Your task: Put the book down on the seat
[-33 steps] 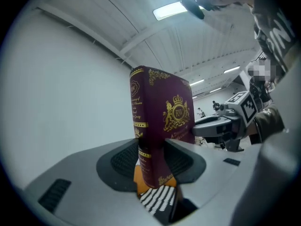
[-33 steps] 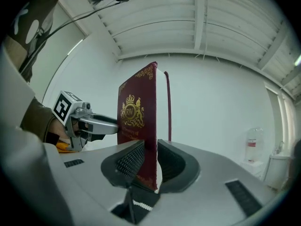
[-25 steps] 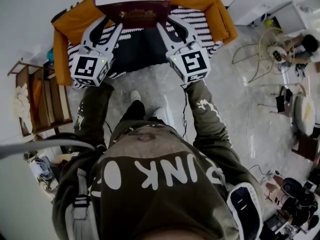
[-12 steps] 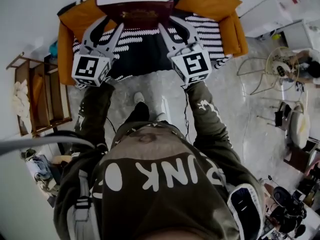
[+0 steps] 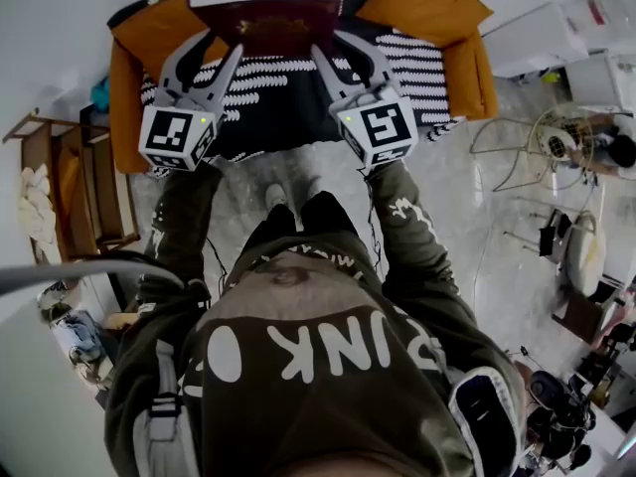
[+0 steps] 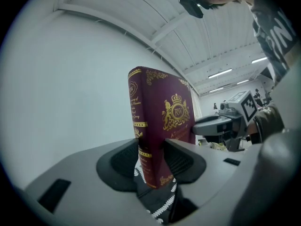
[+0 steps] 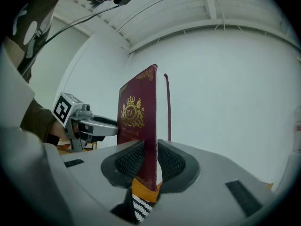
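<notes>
A dark red book [image 5: 263, 13] with gold print and white page edges is held level between both grippers, above the black-and-white patterned seat [image 5: 283, 92] of an orange armchair [image 5: 452, 33]. My left gripper [image 5: 211, 50] is shut on the book's left end, and my right gripper [image 5: 343, 48] is shut on its right end. In the left gripper view the book [image 6: 160, 126] stands clamped between the pads of the left gripper [image 6: 153, 161], with the right gripper [image 6: 221, 124] beyond. In the right gripper view the cover [image 7: 138, 121] is pinched by the right gripper [image 7: 150, 161].
A wooden rack [image 5: 75, 197] stands to the left of the armchair. White cabinets [image 5: 556, 38] and a fan [image 5: 552, 142] are at the right, with clutter at the lower right. The person's feet [image 5: 273, 199] are on the pale floor before the chair.
Both grippers carried the book forward toward the armchair, which now shows more of its seat and right arm. The person stepped closer. The grip on the book is unchanged.
</notes>
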The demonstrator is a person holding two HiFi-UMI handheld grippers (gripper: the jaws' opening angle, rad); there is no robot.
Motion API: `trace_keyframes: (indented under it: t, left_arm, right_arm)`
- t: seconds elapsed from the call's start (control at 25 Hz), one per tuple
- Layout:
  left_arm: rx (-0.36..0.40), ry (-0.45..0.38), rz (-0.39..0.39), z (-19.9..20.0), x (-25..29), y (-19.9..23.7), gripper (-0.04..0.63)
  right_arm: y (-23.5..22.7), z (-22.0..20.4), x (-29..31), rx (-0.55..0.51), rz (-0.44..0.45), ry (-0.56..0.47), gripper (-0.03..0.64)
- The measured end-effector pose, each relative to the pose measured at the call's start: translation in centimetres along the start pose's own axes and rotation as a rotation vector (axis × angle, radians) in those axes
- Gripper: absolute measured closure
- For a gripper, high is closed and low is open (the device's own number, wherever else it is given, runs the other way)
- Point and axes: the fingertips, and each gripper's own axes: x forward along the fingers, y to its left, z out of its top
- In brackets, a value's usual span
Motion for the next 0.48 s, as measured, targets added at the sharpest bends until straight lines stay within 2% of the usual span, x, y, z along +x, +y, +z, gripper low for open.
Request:
trace_keyframes:
  t: [0.48]
  left_arm:
    - [-0.037,0.099,0.057,-6.0,6.7,1.4,0.443]
  right_arm:
    - [-5.5,-6.4,4.8,0.063,0.087,0.050,0.520]
